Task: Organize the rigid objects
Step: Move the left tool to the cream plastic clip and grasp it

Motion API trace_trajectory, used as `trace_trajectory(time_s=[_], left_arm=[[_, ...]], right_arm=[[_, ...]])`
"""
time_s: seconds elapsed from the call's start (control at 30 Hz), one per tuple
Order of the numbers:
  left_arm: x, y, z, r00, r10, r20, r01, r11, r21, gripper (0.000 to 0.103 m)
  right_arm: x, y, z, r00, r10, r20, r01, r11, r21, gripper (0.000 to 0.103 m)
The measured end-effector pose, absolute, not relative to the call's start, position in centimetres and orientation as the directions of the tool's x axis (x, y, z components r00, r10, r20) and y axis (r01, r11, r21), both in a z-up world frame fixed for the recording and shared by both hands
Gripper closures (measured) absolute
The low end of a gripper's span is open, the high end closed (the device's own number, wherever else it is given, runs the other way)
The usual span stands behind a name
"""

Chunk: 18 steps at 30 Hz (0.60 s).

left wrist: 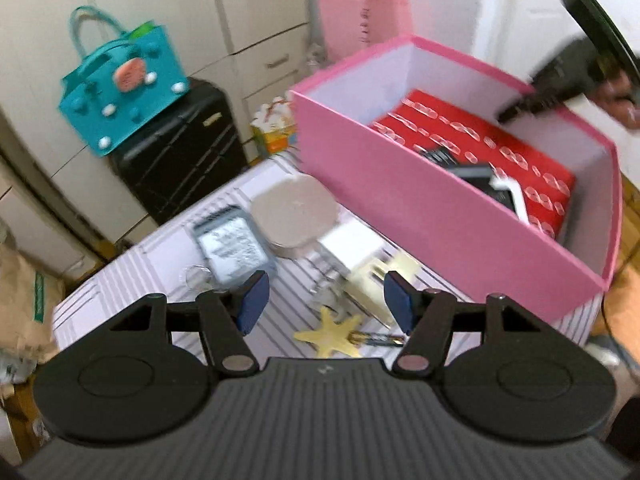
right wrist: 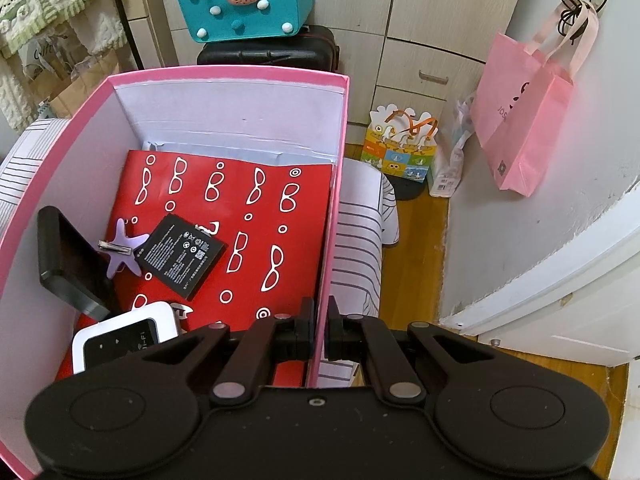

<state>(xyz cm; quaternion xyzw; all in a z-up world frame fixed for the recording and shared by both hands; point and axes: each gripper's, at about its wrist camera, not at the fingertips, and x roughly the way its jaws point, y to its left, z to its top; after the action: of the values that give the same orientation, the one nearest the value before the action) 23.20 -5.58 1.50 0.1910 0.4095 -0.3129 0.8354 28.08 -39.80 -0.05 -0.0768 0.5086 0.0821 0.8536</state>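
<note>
Partway through — battery (right wrist: 180, 255), purple star clip (right wrist: 122, 249) and wifi unit (right wrist: 124, 336) lie in pink box (right wrist: 224, 74); yellow star clip (left wrist: 330, 336), plug (left wrist: 352, 252) and round tin (left wrist: 296, 212) remain on striped tabletop (left wrist: 132, 280) — left gripper (left wrist: 326, 300) spread and empty above them, right gripper (right wrist: 319, 330) clenched on box wall.

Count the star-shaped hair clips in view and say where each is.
2. A yellow star clip lies on the striped surface outside the pink box; a purple star clip lies inside it. Others may be hidden.
</note>
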Motion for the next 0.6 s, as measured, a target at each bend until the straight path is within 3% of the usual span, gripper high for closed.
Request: trace_trajectory(time_s=[0.2, 0.6], left_arm=[[20.0, -7.9, -0.4, 0.499, -0.408, -0.764, 0.762, 0.628, 0.162, 0.034], [20.8, -9.4, -4.6, 0.436, -0.425, -0.793, 0.816, 0.558, 0.15, 0.032]], right_arm=[[28.0, -39.6, 0.1, 0.467, 0.052, -0.883, -0.221, 0.973, -0.06, 0.096], [28.3, -39.6, -0.2, 0.459, 0.049, -0.887, -0.213, 0.975, -0.056, 0.096]])
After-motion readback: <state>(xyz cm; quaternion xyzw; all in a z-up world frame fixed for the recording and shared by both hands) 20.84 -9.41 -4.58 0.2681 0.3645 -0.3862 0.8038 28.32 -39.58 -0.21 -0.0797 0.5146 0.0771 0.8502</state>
